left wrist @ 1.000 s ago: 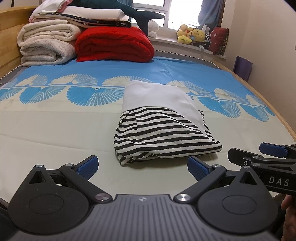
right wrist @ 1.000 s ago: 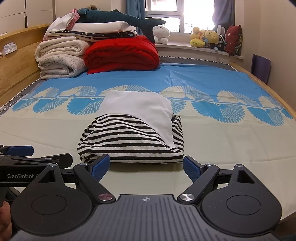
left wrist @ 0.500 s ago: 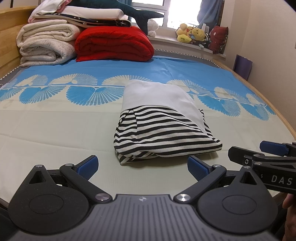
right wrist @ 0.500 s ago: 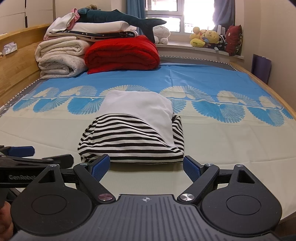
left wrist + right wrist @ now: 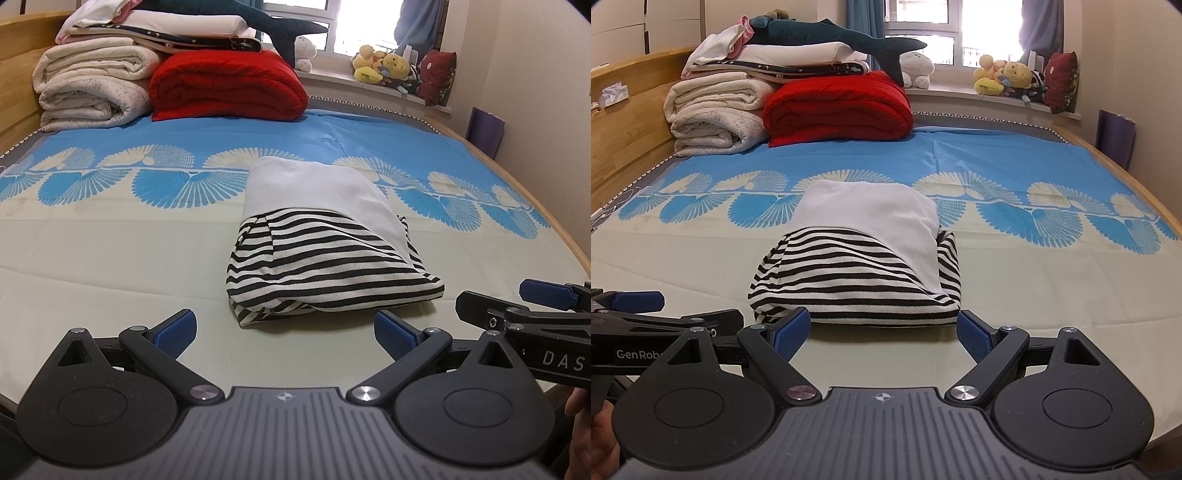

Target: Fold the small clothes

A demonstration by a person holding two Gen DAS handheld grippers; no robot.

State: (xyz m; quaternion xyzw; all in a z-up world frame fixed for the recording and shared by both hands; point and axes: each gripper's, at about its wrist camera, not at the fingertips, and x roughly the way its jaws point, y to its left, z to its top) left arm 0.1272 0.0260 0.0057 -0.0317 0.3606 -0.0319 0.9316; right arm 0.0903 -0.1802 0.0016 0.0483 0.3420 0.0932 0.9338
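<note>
Striped garment (image 5: 325,269) folded, white part (image 5: 317,188) on top, lying mid-bed on the fan-print sheet (image 5: 110,236). Left gripper (image 5: 284,330) and right gripper (image 5: 882,328) both spread wide, empty, just short of its near edge. Red quilt (image 5: 838,107) far behind.

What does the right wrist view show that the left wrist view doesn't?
Right wrist only: a tissue box on the wooden headboard ledge, cabinet fronts at the upper left, and the left hand-held gripper seen from the side, marked GenRob.

Left wrist only: the right hand-held gripper seen from the side, marked DAS.

Both: the folded striped garment with its white part on the bed mat, the red quilt, rolled cream blankets, the shark plush, windowsill toys, and both grippers open, holding nothing.
</note>
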